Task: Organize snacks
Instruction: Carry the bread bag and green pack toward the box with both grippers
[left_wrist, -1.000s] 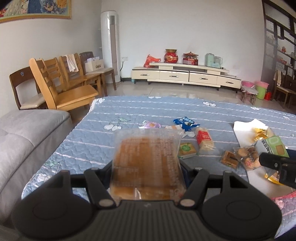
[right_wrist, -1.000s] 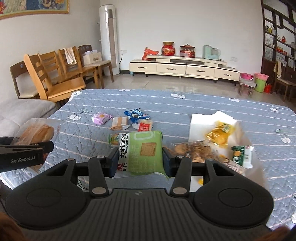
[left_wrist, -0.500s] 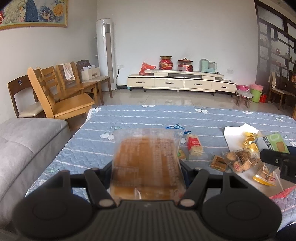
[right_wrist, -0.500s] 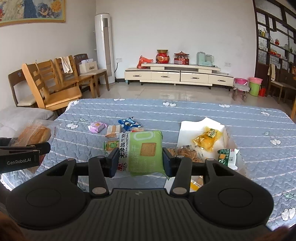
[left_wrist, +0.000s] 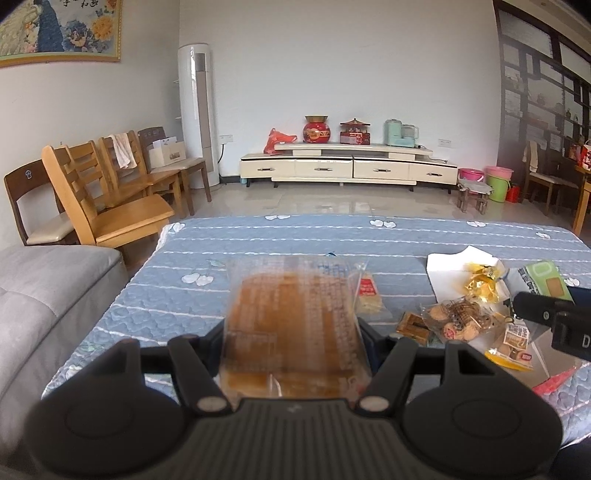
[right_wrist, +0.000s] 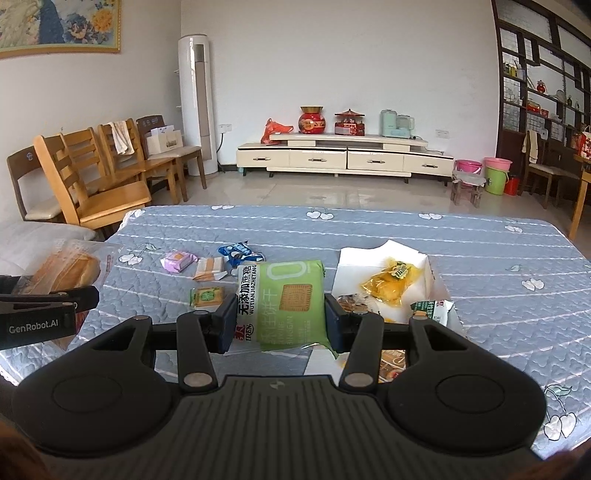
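Note:
My left gripper (left_wrist: 293, 332) is shut on a clear packet of brown bread (left_wrist: 291, 321), held above the near left part of the blue quilted table (left_wrist: 332, 236); the same packet (right_wrist: 64, 267) shows at the left of the right wrist view. My right gripper (right_wrist: 280, 317) is shut on a green biscuit packet (right_wrist: 286, 299), held above the table beside a white box (right_wrist: 384, 254). The box holds a yellow snack bag (right_wrist: 393, 282) and a green-and-white packet (right_wrist: 430, 308). A bag of round cookies (left_wrist: 458, 319) lies at its near side.
Loose snacks lie mid-table: a purple packet (right_wrist: 178, 259), a blue packet (right_wrist: 236, 253), a striped wafer packet (right_wrist: 209, 266), a small green packet (right_wrist: 207, 296). Wooden chairs (left_wrist: 107, 192) and a grey sofa (left_wrist: 40, 291) stand to the left. A TV cabinet (left_wrist: 347, 168) lines the far wall.
Both grippers have lifted and drawn back a little with their packets held; the table and snacks sit lower and farther in both views. Grips are unchanged.

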